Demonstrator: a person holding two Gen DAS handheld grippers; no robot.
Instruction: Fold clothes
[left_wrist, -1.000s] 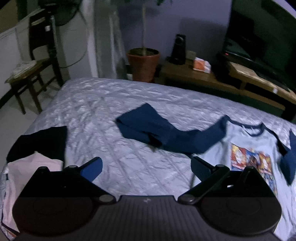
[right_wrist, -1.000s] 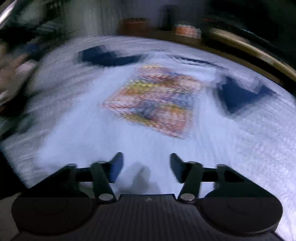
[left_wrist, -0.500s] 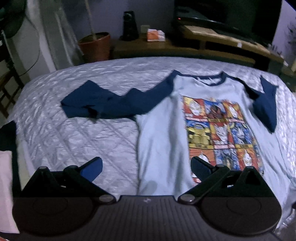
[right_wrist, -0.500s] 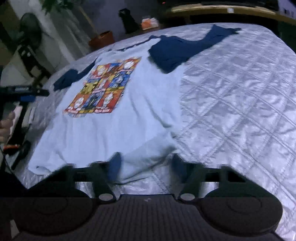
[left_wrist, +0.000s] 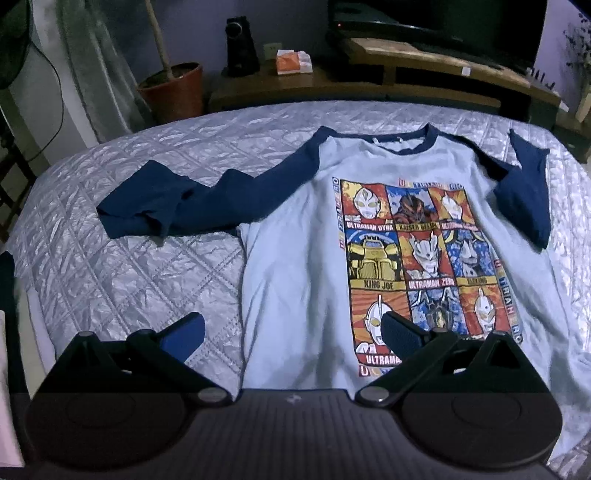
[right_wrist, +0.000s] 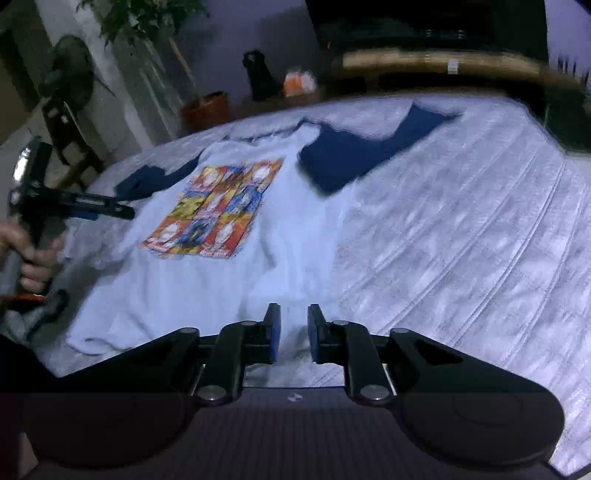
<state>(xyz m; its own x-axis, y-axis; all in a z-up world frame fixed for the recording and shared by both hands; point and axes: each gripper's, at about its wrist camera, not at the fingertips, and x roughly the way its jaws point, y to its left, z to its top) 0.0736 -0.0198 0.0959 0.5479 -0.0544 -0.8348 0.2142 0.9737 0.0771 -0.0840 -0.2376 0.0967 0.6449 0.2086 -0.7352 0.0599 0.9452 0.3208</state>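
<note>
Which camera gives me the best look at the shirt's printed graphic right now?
The left wrist view: the printed graphic on the shirt is sharp, near-frontal, captions readable, only its lower edge behind a finger. The right wrist view shows it smaller, slanted and motion-blurred.

Soft matt cloth shirt (left_wrist: 295, 266) lies on my bed's glossy quilted cover (left_wrist: 122, 273); my grippers' (left_wrist: 291, 328) arms are matt black plastic.

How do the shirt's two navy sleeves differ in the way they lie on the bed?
The left-side sleeve stretches sideways off the shirt onto the quilt, its end crumpled. The right-side sleeve is bent back, lying partly over the shirt's light-blue body. Both are navy, long, and not yet folded neatly.
</note>
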